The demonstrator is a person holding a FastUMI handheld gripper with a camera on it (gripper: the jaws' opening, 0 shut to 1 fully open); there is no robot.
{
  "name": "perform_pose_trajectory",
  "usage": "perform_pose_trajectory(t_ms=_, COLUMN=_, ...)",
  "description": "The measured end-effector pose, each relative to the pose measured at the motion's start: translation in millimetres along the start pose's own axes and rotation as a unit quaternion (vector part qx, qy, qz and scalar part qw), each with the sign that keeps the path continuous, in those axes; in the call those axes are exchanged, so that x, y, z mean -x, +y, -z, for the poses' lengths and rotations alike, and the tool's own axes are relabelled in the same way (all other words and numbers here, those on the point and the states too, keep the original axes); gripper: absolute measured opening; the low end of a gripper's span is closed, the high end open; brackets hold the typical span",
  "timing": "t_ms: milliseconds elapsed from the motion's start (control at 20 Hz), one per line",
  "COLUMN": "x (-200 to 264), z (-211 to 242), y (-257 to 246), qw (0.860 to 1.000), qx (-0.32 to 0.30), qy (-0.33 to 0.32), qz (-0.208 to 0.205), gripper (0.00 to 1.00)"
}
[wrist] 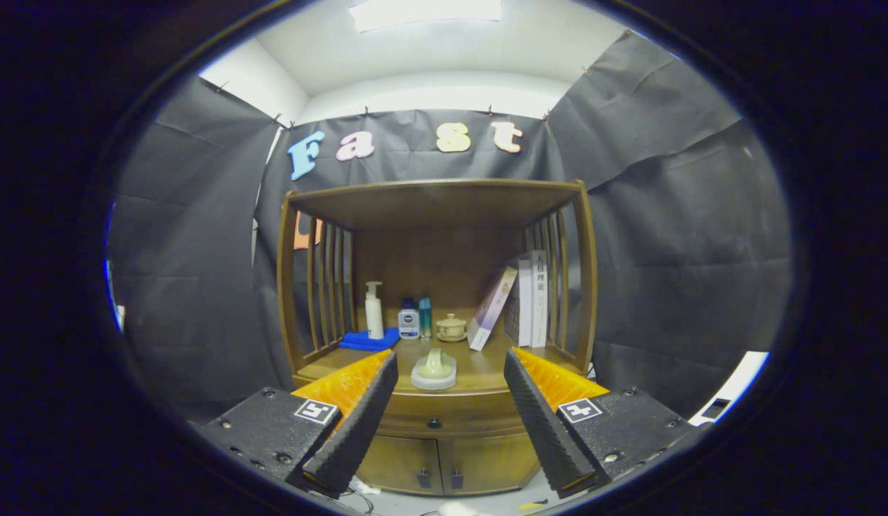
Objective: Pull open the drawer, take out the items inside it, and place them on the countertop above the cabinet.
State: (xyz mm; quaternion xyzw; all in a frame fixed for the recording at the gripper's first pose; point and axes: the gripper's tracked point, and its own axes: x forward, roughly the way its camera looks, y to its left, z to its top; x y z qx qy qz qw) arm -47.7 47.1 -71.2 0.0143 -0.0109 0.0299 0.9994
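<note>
A brown wooden cabinet (435, 287) stands ahead against the black cloth wall. Its drawer (451, 419) sits shut under the countertop (479, 365), with a small dark knob (434, 423) at its middle. On the countertop's front edge rests a pale green lidded dish (434, 369). My gripper (451, 412) is open, some way back from the cabinet, its two black ribbed fingers (357, 423) spread wide to either side of the drawer front. Nothing is between them. The drawer's contents are hidden.
At the countertop's back stand a white pump bottle (374, 309) on a blue cloth (368, 340), two small bottles (415, 319), a small lidded pot (451, 327) and several books (519, 301). Slatted sides enclose the shelf. Two lower doors (436, 466) lie beneath the drawer.
</note>
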Motion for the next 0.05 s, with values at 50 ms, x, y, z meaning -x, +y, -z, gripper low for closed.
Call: perform_pose_trajectory(t_ms=50, x=7.1, z=-3.8, y=-0.4, qw=1.000, qx=-0.002, qy=-0.001, qz=-0.002, gripper=0.97)
